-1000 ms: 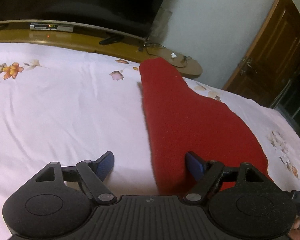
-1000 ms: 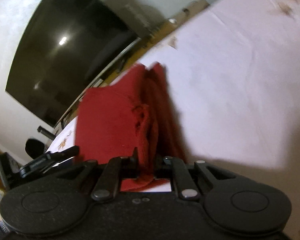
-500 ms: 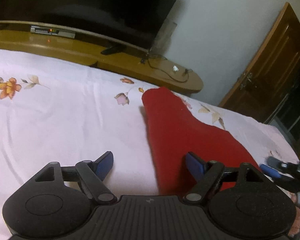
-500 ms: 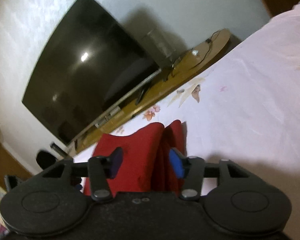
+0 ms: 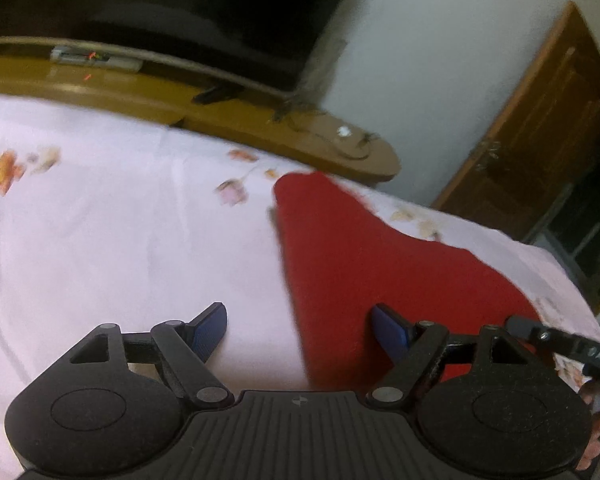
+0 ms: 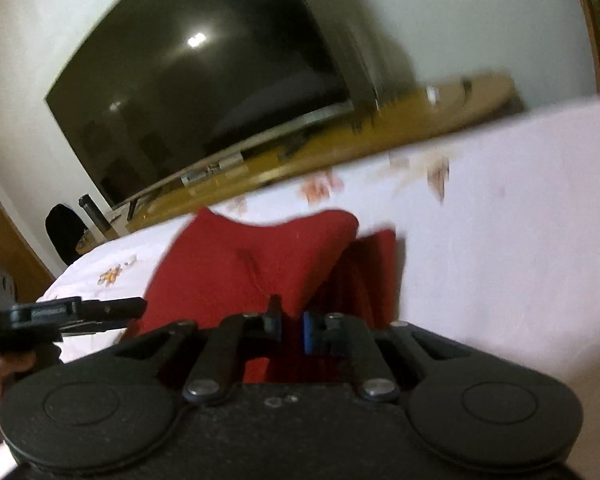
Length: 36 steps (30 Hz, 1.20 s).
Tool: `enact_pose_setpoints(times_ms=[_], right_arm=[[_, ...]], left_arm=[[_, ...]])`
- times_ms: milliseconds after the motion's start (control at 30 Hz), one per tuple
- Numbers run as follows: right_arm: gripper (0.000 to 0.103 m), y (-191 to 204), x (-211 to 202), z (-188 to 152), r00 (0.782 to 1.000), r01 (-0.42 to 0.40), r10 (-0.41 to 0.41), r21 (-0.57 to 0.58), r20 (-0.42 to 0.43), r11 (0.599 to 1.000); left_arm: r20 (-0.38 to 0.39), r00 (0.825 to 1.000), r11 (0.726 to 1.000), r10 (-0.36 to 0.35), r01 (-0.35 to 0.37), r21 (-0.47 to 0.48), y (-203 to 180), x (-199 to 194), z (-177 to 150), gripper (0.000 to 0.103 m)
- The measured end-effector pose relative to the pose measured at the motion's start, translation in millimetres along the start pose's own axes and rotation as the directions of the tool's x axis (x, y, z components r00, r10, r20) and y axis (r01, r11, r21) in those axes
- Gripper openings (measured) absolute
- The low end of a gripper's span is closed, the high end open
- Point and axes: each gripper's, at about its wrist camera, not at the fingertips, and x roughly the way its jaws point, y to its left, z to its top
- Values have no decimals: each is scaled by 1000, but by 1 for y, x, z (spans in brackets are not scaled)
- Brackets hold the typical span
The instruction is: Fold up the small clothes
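A red garment (image 5: 364, 264) lies folded on the floral bed sheet (image 5: 120, 240), its narrow end pointing toward the TV stand. My left gripper (image 5: 300, 324) hovers open over the garment's near left edge, its blue pads apart with nothing pressed between them. In the right wrist view the same garment (image 6: 240, 264) shows two layers, with a crease running up to my right gripper (image 6: 292, 322). Its jaws are nearly together and red cloth fills the narrow gap. A hand shows at the lower right edge of the left wrist view.
A wooden TV stand (image 5: 228, 120) with a large dark TV (image 6: 204, 80) runs along the far side of the bed. A brown wooden door (image 5: 540, 128) stands at the right. The sheet stretches wide to the left of the garment.
My right gripper let go of the garment, opened, then closed again on red cloth while rising and rolling. The left gripper stayed open and drifted slightly.
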Motion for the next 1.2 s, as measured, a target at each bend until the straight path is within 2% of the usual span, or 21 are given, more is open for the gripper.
enact_pose_setpoints(times_ms=[100, 133, 167, 233, 267, 333, 433, 500, 567, 600, 633, 667, 767, 800, 900, 933, 1000, 1100, 1200], right_arm=[[10, -2, -20, 4, 999, -20, 20, -7, 40, 1000], [10, -4, -20, 4, 999, -12, 12, -4, 39, 1000], [10, -10, -15, 2, 1000, -8, 7, 17, 24, 1000], [10, -24, 8, -8, 998, 27, -23, 59, -59, 998], [10, -29, 15, -14, 998, 28, -23, 73, -66, 997], [11, -35, 13, -17, 999, 2, 3, 121, -42, 993], [13, -30, 12, -17, 999, 6, -1, 103, -46, 995], [21, -29, 10, -14, 999, 3, 1, 100, -50, 995], [31, -31, 2, -5, 1000, 10, -9, 92, -4, 996], [45, -31, -2, 0, 999, 12, -14, 87, 29, 996], [55, -33, -3, 5, 998, 5, -10, 99, 57, 995], [55, -37, -1, 11, 998, -9, 0, 130, 67, 991], [50, -46, 22, 25, 999, -31, 28, 183, 23, 983], [44, -47, 30, 27, 1000, -21, 22, 191, -2, 981], [34, -56, 49, 28, 998, -12, 27, 244, -56, 970], [26, -58, 51, 26, 998, -11, 27, 252, -60, 968], [9, -59, 50, 25, 999, -9, 16, 236, -28, 972], [8, -51, 31, 20, 995, 29, -41, 133, 87, 991], [8, -47, 33, 14, 990, 93, -98, 56, 97, 994]], left_arm=[[-13, 1000, 998, 17, -16, 52, -11, 7, 1, 79], [-31, 998, 996, 51, -48, 70, -14, 14, 0, 79], [-47, 996, 995, 73, -70, 74, -14, 20, -2, 79], [-52, 997, 997, 64, -61, 51, -11, 26, -5, 80], [-52, 996, 996, 76, -73, 54, -10, 27, -5, 86], [-55, 996, 996, 71, -68, 59, -8, 27, -5, 86], [-61, 995, 995, 76, -72, 68, -9, 24, -2, 86], [-51, 995, 994, 83, -79, 74, -13, 18, 2, 86], [-17, 998, 995, 68, -66, 71, -15, 11, 6, 86], [6, 999, 997, 47, -48, 60, -14, 9, 10, 86], [24, 999, 999, 27, -28, 45, -13, 9, 14, 86], [24, 999, 999, 27, -28, 38, -12, 12, 18, 86], [-3, 999, 999, 36, -36, 32, -9, 24, 21, 86], [-11, 1000, 999, 28, -28, 24, -7, 28, 21, 86], [-23, 999, 999, 29, -29, 22, -5, 36, 19, 86], [-27, 999, 999, 32, -32, 18, -4, 38, 18, 86], [-34, 999, 1000, 31, -31, 5, -5, 42, 18, 86], [-15, 999, 998, 50, -49, 41, -16, 46, 20, 86], [-58, 994, 995, 87, -84, 60, -24, 64, 20, 86]])
